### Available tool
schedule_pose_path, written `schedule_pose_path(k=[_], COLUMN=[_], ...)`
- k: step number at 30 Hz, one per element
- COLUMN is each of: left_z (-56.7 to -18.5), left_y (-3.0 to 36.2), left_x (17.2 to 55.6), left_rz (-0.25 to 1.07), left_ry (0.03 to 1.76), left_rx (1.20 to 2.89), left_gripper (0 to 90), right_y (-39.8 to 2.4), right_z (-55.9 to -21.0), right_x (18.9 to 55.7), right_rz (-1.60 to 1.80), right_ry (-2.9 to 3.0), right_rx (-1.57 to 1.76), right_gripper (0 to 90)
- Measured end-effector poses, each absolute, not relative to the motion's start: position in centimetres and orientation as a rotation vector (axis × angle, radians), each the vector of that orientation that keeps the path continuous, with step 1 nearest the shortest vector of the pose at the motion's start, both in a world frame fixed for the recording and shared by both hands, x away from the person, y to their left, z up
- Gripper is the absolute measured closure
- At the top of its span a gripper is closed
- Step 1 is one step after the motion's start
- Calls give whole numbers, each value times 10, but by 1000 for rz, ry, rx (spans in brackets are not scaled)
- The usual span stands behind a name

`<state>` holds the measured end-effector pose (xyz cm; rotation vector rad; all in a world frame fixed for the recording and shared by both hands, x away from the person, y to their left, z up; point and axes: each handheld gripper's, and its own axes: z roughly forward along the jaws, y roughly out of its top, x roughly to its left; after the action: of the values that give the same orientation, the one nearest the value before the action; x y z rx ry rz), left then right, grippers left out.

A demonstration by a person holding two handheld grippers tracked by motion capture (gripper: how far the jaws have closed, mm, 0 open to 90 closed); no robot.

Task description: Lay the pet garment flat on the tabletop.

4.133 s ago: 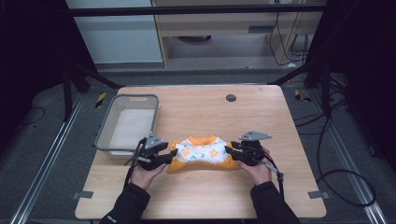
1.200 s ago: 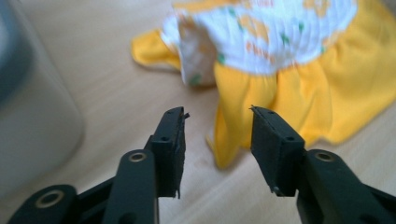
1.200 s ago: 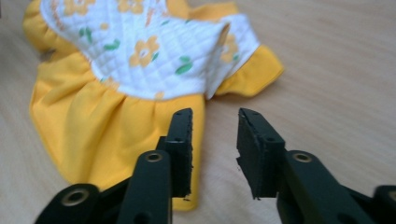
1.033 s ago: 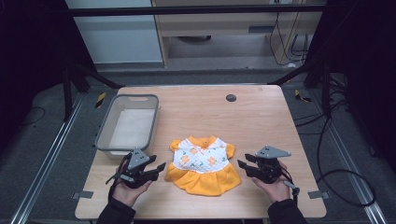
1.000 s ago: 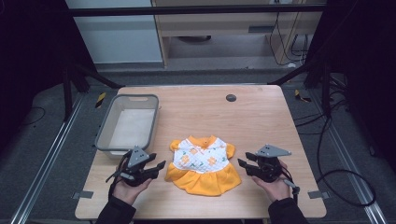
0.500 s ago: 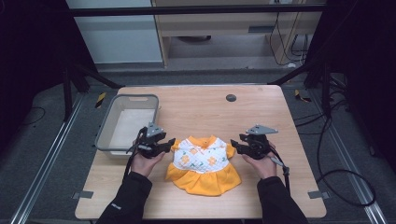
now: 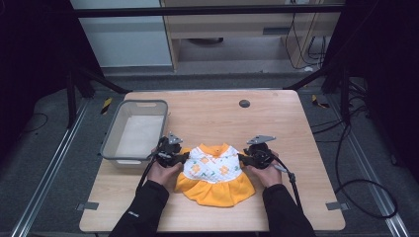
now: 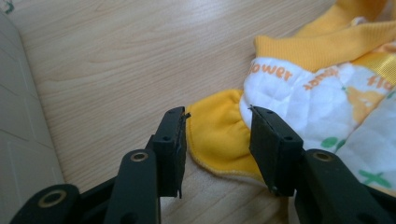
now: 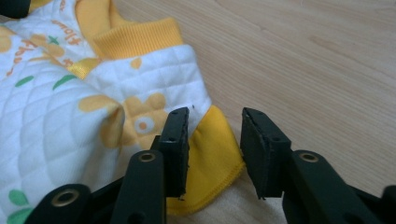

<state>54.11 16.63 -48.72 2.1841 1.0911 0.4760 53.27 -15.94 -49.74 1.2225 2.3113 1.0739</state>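
Two hand-held grippers, left (image 8: 217, 144) and right (image 9: 215, 149), narrowing with jaws unpressed over the dress's (image 7: 215, 170) orange sleeves; pinch both cuffs evenly.

High view: the tabletop (image 7: 276, 123) is evenly lit from above, while the surrounding floor and the frame's left and right edges fall into deep shadow. Shadows under the hands are soft and short. Gripper views: bright, diffuse light without glare; wood grain and quilted fabric (image 8: 327, 93) appear sharp, whereas the black fingers (image 9: 175, 149) at the bottom edge are slightly soft.
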Motion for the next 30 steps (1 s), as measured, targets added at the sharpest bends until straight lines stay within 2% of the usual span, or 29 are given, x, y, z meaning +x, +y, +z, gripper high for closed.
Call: schedule_pose_path(k=[5, 9, 14, 16, 21, 25, 30], left_z=[-490, -491, -490, -490, -485, -458, -424], left_y=[165, 165, 162, 160, 159, 162, 159], left_x=[542, 543, 542, 540, 536, 524, 514], left_rz=[445, 401, 393, 409, 470, 525, 612], left_ry=[1114, 1144, 1141, 1133, 1115, 1048, 959], left_rx=[2177, 2165, 2179, 2194, 2174, 2067, 2035], left_gripper=[595, 665, 819, 854, 877, 880, 880], right_y=[-159, -157, -157, -157, -158, -161, -164], right_z=[-500, -499, -499, -498, -494, -477, -449], right_x=[532, 531, 531, 531, 529, 523, 514], right_rz=[1073, 1077, 1076, 1080, 1100, 1171, 1272], right_ry=[2334, 2352, 2354, 2350, 2317, 2269, 2169], right_rx=[1248, 1262, 1264, 1264, 1245, 1198, 1137], right_gripper=[724, 811, 846, 849, 851, 850, 849])
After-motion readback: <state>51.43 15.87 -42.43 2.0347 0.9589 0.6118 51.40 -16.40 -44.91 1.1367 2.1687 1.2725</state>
